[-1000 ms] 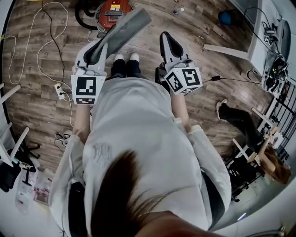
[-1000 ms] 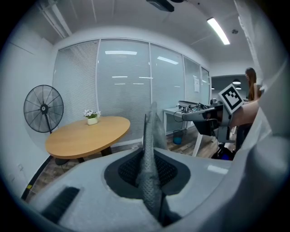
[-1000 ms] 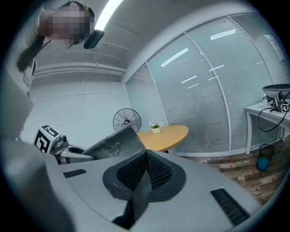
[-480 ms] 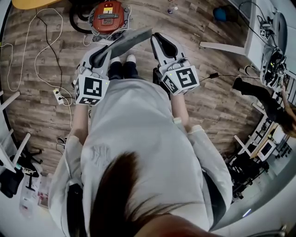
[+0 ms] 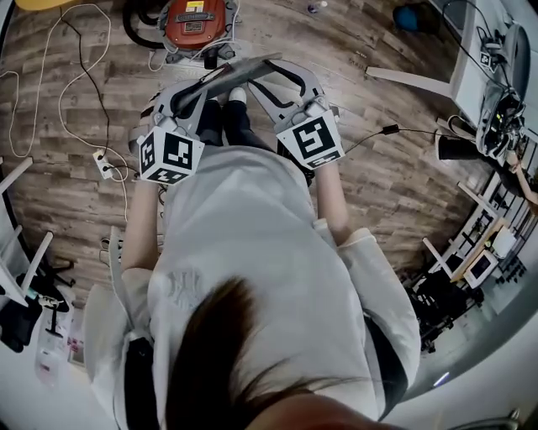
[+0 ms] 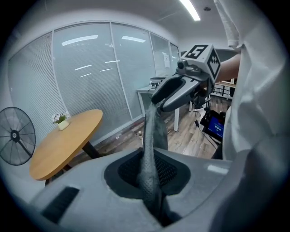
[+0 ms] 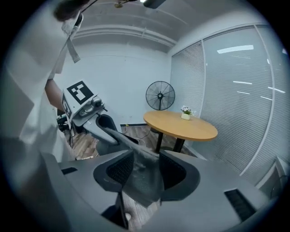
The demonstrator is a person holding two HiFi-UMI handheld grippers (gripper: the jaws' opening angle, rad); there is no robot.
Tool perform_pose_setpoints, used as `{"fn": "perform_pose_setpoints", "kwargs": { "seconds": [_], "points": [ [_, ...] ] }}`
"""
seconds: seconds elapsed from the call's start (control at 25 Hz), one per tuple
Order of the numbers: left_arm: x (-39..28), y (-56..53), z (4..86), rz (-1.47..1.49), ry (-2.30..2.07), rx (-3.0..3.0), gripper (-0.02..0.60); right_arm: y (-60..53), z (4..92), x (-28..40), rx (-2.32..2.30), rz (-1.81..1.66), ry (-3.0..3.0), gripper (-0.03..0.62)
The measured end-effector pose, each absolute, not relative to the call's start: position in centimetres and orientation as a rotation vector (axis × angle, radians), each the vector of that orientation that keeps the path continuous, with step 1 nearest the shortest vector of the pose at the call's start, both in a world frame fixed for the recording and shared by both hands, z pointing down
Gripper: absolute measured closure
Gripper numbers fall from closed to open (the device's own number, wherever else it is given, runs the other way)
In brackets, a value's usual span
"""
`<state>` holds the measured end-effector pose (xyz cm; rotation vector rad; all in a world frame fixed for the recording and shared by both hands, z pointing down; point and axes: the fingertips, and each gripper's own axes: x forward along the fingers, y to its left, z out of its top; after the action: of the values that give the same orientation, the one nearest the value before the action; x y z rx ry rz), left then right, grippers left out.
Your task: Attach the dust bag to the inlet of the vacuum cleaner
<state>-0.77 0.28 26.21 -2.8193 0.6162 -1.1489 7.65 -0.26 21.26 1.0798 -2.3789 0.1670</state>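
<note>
- The red vacuum cleaner sits on the wood-plank floor.
- The grey dust bag is held above the floor, near the vacuum cleaner.
- The left gripper is clenched on the dust bag.
- The right gripper has its jaws opening, with the bag loose between them.

— How many grippers?
— Two: left gripper, right gripper. One dust bag between them.
— Beyond their tips?
— One vacuum cleaner, one round table, one fan, one flowerpot, all ahead of them.
</note>
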Motion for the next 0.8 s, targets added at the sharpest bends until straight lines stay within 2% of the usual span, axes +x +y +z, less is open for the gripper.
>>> {"fn": "perform_pose_setpoints", "kwargs": {
  "seconds": [0.28,0.6,0.8],
  "points": [
    [-0.2,0.6,29.8,-1.236,0.461,-2.756,0.543,-0.4,25.1,5.4,0.843,0.026,-2.276,0.376],
    [-0.3,1.2,33.1,-1.277,0.382,-2.752,0.543,0.3,30.5,3.5,0.611,0.008,-2.194,0.378],
    [-0.2,0.6,34.6,-1.282,0.327,-2.713,0.543,0.5,33.0,3.3,0.54,-0.026,-2.14,0.408]
  ]
}}
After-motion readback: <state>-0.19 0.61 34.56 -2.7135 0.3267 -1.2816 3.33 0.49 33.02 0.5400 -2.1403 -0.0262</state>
